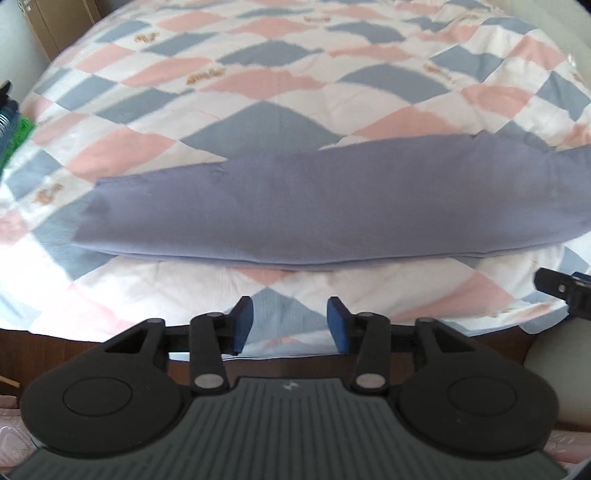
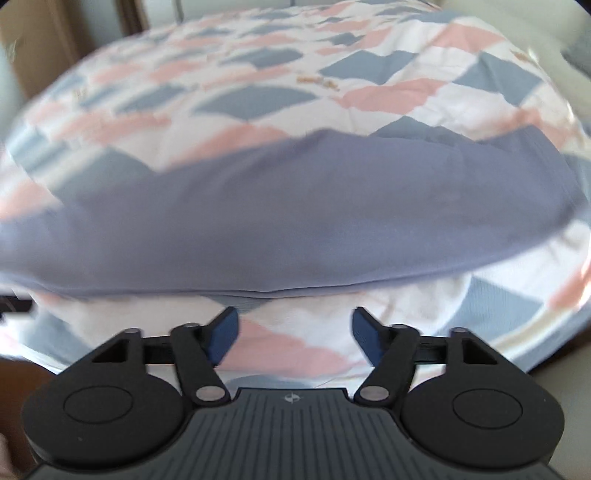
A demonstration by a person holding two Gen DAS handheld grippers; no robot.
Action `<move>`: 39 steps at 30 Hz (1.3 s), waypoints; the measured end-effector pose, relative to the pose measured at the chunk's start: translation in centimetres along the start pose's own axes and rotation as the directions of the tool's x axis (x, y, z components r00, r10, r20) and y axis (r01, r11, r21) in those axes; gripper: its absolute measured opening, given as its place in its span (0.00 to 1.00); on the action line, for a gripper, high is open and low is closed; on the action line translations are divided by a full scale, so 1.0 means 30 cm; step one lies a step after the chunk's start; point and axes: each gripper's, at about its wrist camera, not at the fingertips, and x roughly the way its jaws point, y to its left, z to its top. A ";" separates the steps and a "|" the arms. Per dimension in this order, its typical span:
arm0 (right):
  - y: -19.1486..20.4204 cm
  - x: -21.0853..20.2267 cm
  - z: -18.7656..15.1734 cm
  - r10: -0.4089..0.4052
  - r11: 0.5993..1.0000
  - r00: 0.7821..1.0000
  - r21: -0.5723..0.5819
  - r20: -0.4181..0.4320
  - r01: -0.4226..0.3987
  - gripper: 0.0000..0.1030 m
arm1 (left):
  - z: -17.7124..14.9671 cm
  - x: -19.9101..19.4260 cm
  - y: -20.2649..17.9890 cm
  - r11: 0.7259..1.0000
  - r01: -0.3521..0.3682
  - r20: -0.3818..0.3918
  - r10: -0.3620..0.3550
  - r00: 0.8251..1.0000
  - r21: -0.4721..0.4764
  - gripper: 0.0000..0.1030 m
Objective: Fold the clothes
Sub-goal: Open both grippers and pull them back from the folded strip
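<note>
A lilac garment (image 1: 280, 206) lies folded into a long flat band across the bed, its doubled edge toward me. It also fills the middle of the right wrist view (image 2: 280, 221), which is blurred. My left gripper (image 1: 290, 325) is open and empty, just short of the garment's near edge, over the quilt. My right gripper (image 2: 295, 338) is open and empty, also a little short of the near edge. The tip of the right gripper (image 1: 561, 291) shows at the right edge of the left wrist view.
The bed carries a quilt (image 1: 258, 85) with pink, grey-blue and white diamonds. A brown wooden bed edge (image 1: 74, 343) runs below the quilt. Cardboard boxes (image 1: 55, 22) stand at the far left. A green item (image 1: 18, 136) is beside the bed on the left.
</note>
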 end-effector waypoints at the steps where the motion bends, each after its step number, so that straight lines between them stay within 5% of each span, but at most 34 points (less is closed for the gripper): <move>1: 0.001 -0.029 0.010 0.022 0.999 1.000 0.028 -0.005 -0.021 0.75 | -0.009 -0.036 -0.008 1.000 -0.011 0.003 0.011 1.000 0.001 0.41; 8: 0.001 -0.224 0.027 0.126 0.984 0.992 0.131 -0.001 -0.125 0.86 | -0.048 -0.265 -0.043 0.997 -0.068 0.058 0.066 0.996 0.021 0.48; 16: 0.042 -0.433 0.051 0.101 0.989 0.992 0.102 0.071 -0.108 0.97 | -0.070 -0.427 -0.056 0.996 -0.086 0.115 0.082 0.990 0.028 0.55; 39: 0.058 -0.625 0.045 -0.020 0.999 0.995 0.036 0.102 0.016 0.98 | -0.095 -0.527 -0.026 0.995 -0.100 0.125 0.095 0.988 0.030 0.61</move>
